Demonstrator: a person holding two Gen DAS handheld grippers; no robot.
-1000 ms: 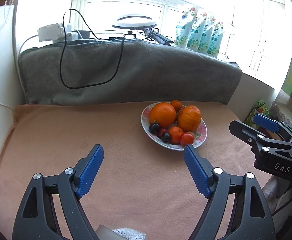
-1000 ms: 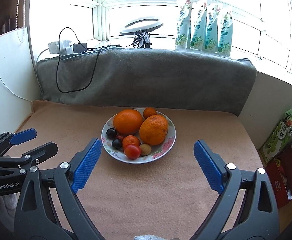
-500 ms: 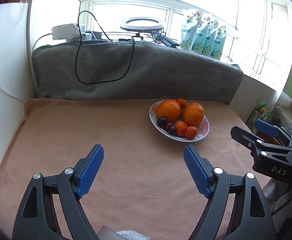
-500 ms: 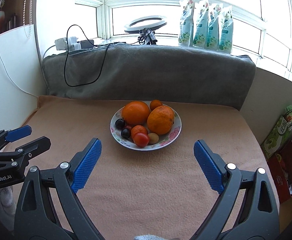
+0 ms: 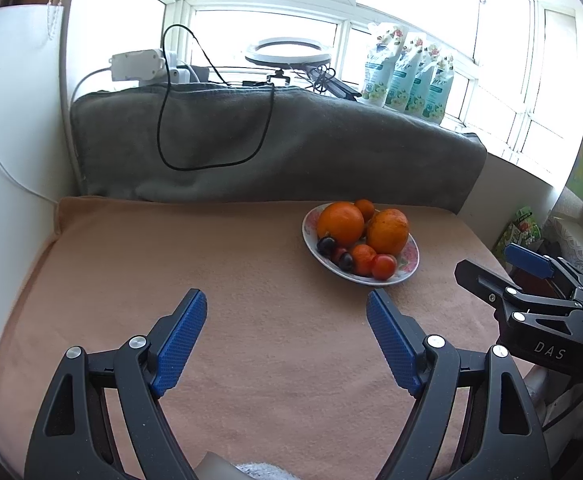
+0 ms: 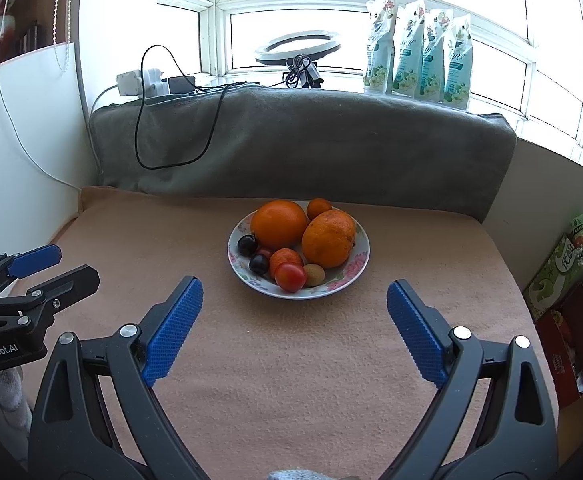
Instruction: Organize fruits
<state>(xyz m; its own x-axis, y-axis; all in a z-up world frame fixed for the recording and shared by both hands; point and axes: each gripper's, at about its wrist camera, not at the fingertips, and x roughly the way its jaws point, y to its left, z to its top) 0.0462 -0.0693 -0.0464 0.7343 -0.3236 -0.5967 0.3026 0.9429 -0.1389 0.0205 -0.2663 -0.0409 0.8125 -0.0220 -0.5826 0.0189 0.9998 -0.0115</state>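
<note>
A floral plate (image 6: 355, 270) stands on the peach cloth, holding two large oranges (image 6: 278, 222) (image 6: 328, 238), small tangerines, a red tomato (image 6: 290, 277), dark grapes (image 6: 247, 245) and a brownish kiwi. The plate also shows in the left wrist view (image 5: 409, 258). My right gripper (image 6: 291, 320) is open and empty, short of the plate's near rim. My left gripper (image 5: 287, 328) is open and empty, to the left of and nearer than the plate. Each gripper shows at the edge of the other's view.
A grey blanket (image 6: 311, 144) covers the ledge behind the table, with a black cable (image 6: 171, 136) hanging over it. A ring light (image 6: 297, 46) and several pouches (image 6: 419, 52) stand on the sill. Cardboard boxes (image 6: 563, 276) sit past the right edge.
Both grippers have drawn back from the plate, which now looks smaller and farther. The left view has swung left. Both stay open.
</note>
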